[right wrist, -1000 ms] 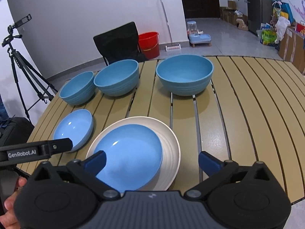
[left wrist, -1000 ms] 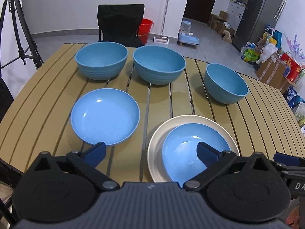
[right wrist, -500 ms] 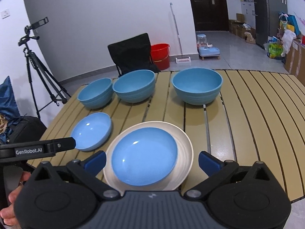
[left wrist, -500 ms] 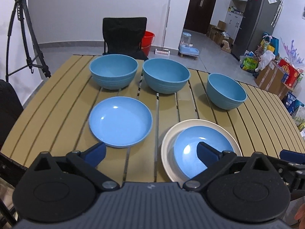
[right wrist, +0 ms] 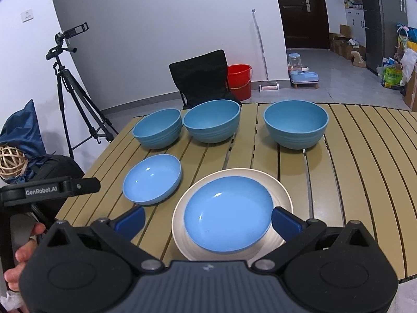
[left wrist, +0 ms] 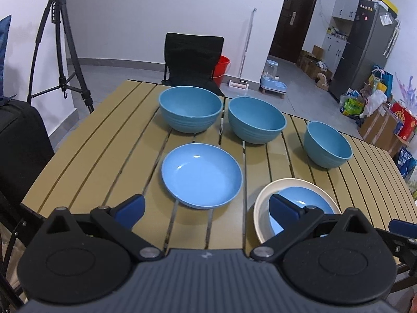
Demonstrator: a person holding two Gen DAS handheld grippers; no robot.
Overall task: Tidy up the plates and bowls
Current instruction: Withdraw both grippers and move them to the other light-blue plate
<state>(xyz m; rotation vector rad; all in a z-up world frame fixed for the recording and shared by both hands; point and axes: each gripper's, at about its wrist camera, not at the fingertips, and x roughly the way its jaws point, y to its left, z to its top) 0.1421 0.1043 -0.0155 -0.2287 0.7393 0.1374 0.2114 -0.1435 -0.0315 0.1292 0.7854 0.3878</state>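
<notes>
Three blue bowls stand in a row at the far side of the slatted table: a left bowl (left wrist: 190, 108), a middle bowl (left wrist: 256, 119) and a smaller right bowl (left wrist: 329, 143). Nearer, a shallow blue plate (left wrist: 201, 178) lies alone, and a second blue plate (right wrist: 227, 214) rests inside a cream plate (right wrist: 282, 193). My left gripper (left wrist: 207, 210) is open and empty, held above the table's near edge before the lone plate. Over the stacked plates hangs my right gripper (right wrist: 208, 220), open too, its fingers on either side of them from above.
A black chair (left wrist: 194, 60) stands behind the table (left wrist: 104, 143), with a red bucket (left wrist: 221, 69) beyond. A tripod (left wrist: 60, 52) is at the left, a dark bag (left wrist: 20, 140) beside the table. A hand (right wrist: 23, 255) holds the left tool. Boxes and a fridge (left wrist: 365, 47) fill the right.
Both grippers have pulled back and risen from the table, so the bowls and plates look smaller and farther. The dishes have not moved. Both jaws stay open.
</notes>
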